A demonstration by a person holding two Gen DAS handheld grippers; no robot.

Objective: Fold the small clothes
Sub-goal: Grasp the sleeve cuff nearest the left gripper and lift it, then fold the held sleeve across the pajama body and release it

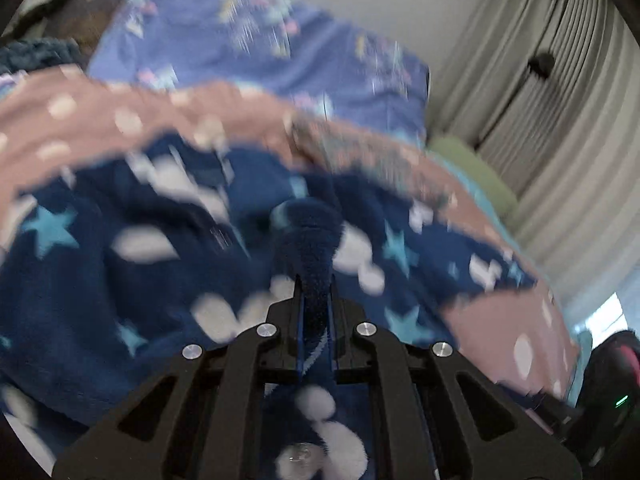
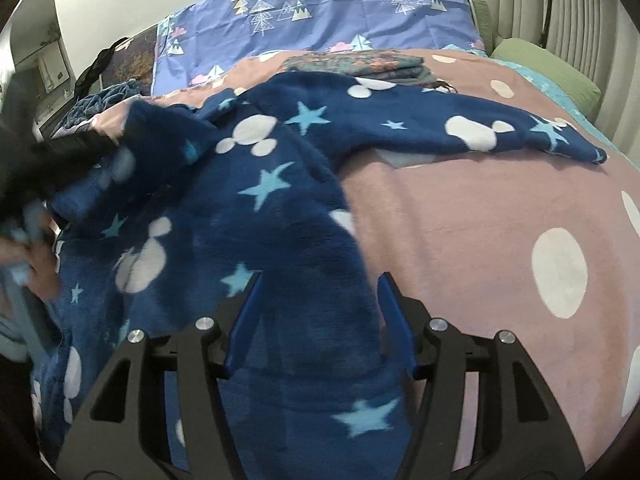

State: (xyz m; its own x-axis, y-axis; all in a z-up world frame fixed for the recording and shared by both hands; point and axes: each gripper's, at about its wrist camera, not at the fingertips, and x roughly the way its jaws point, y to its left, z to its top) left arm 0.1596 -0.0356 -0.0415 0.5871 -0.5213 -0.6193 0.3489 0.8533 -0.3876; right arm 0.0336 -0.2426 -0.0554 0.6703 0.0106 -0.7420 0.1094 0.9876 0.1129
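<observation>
- In the left wrist view, the left gripper (image 1: 315, 280) has its two fingers pressed together on a bunched fold of the navy fleece garment (image 1: 140, 240); the cloth rises between them as a thick roll.
- In the right wrist view, the right gripper (image 2: 318, 280) has its blue-lined fingers (image 2: 246, 312) spread apart, with the edge of the same garment (image 2: 280, 220) lying between them, not pinched.
- The garment, dark blue with light stars and white mouse-head shapes, lies spread on a pink blanket with white dots (image 2: 480, 220); one sleeve (image 2: 500, 132) stretches toward the right.
- At the left edge, a hand (image 2: 36, 268) shows near the raised cloth, but it is blurred, so I cannot tell what it holds.
- Behind the garment, a folded patterned cloth (image 2: 360, 64) rests on the blanket.
- Farther back is a purple sheet with tree prints (image 2: 320, 12), a green cushion (image 2: 548, 68) on the right, and grey curtains (image 1: 540, 100).
</observation>
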